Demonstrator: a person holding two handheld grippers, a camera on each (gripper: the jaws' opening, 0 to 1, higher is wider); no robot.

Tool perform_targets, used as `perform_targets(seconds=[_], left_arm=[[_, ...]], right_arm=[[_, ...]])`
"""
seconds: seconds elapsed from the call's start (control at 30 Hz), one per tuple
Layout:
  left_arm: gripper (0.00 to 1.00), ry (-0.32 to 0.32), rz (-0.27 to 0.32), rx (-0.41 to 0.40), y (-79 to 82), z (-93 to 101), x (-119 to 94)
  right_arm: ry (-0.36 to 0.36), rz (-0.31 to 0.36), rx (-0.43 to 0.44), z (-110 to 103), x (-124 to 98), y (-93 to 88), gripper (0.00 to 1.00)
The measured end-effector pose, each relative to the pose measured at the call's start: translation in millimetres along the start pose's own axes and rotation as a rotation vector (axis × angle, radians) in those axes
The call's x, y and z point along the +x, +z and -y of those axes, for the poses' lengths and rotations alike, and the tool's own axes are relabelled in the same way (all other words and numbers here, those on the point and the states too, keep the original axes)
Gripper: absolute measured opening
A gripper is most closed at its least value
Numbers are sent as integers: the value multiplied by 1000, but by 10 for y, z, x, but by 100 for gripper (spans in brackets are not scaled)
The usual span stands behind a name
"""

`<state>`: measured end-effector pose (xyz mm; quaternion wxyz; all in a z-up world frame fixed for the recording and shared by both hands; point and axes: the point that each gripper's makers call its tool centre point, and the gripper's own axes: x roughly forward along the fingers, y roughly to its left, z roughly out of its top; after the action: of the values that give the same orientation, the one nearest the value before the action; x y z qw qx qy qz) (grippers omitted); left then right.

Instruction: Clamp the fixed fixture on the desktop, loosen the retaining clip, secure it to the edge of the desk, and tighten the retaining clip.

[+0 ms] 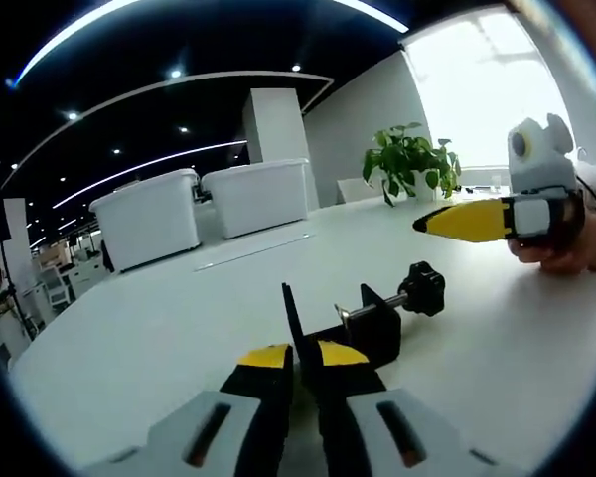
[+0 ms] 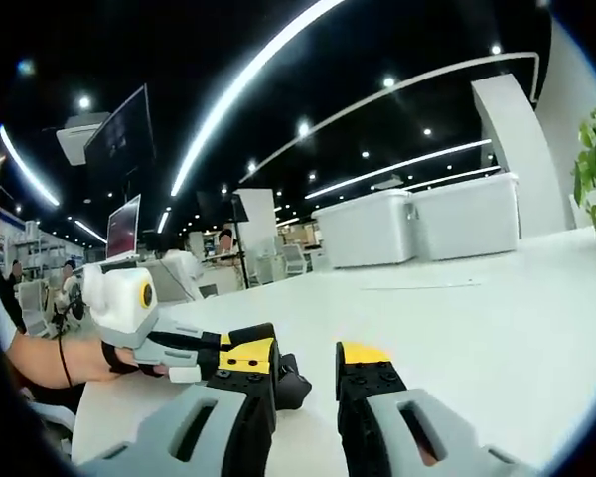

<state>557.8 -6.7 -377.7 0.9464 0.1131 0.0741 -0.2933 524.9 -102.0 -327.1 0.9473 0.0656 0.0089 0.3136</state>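
- At the bottom centre of the left gripper view, the left gripper (image 1: 296, 360) is pinching the upright plate of the black clamp (image 1: 363, 323), jaws closed together on it.
- The clamp is sitting on the white desk (image 1: 179, 328), its screw knob (image 1: 423, 288) pointing toward the right of the frame.
- At the right edge, the right gripper (image 1: 455, 221) is hovering apart from the clamp; in the right gripper view (image 2: 306, 370) its jaws are standing open and empty.
- Judging by this, the first step, clamping the fixture, is in hand; next, the right gripper needs to reach the knob and unscrew it.
- White bins (image 1: 149, 214) and a plant (image 1: 409, 159) are standing farther back.
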Motion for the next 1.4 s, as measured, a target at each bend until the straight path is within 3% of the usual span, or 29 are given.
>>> perform_targets(seconds=[0.63,0.8,1.4], left_arm=[[9,-1,3,9,3,8,-5],[9,0,5,13,4,12,-16],[9,-1,3,6,4,6,-9]], right_arm=[[35,-45,-63,-103,38,-100,21],[59,-72,-26,-135,71,-139,21],[104,-119,-74,-217,92,-252,18]])
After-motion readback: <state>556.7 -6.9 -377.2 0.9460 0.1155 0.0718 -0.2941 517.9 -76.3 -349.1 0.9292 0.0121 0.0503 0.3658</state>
